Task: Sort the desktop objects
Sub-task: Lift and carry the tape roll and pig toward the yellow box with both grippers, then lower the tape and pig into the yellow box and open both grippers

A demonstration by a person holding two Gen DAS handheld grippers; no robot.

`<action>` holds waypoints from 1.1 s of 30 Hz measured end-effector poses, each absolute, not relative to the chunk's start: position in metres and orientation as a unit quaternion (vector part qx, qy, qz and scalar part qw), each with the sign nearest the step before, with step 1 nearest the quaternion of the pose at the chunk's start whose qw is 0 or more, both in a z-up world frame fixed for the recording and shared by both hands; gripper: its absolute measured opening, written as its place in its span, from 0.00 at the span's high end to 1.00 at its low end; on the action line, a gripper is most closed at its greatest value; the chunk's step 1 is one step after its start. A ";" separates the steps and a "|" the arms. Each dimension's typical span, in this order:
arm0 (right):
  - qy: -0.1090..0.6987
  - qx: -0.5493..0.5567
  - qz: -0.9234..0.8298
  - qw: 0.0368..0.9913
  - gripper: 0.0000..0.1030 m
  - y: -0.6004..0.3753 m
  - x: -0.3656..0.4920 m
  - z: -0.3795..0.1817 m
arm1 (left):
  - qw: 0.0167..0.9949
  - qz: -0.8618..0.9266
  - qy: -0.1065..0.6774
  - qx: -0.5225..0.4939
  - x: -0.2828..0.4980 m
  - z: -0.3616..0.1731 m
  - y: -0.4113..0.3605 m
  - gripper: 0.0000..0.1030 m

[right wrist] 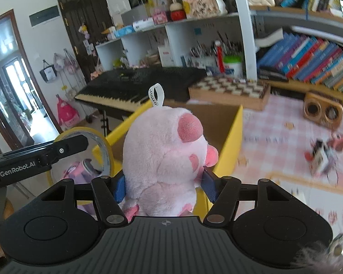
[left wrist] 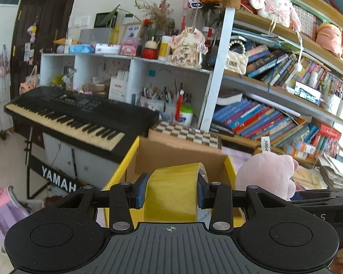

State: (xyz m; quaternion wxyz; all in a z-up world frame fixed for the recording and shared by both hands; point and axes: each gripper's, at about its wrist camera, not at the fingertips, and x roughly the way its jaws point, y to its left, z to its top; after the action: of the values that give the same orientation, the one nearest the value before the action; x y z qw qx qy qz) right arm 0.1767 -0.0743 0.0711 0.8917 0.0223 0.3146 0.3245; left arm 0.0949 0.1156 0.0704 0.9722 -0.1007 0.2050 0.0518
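Observation:
My left gripper (left wrist: 170,190) is shut on a roll of yellow tape (left wrist: 173,189), its blue pads pressing the roll's two sides. Just beyond it stands a cardboard box with yellow edges (left wrist: 183,157). My right gripper (right wrist: 164,188) is shut on a pink plush toy (right wrist: 164,155) with a white loop tag, held upright above the same box (right wrist: 233,134). In the right wrist view the left gripper (right wrist: 34,157) and its tape roll (right wrist: 103,146) show at the left. The plush (left wrist: 267,173) appears at the right of the left wrist view.
A black Yamaha keyboard (left wrist: 68,118) stands left of the box. A checkerboard box (right wrist: 231,89) lies behind it. The pink checked tablecloth (right wrist: 274,141) carries a wooden speaker (right wrist: 322,111) and a small blurred toy (right wrist: 322,157). Shelves of books (left wrist: 274,118) fill the back right.

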 end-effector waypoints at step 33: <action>0.369 -0.296 0.407 0.782 0.39 0.031 0.322 -0.015 | 0.930 0.086 0.358 -0.001 0.246 0.000 0.106 0.62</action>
State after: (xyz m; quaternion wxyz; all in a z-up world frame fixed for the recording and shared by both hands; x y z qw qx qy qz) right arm 0.3218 0.0312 -0.0153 0.7815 -0.2963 0.3690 0.4066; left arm 0.2464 0.1057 0.0004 0.9296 -0.0010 0.3583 0.0861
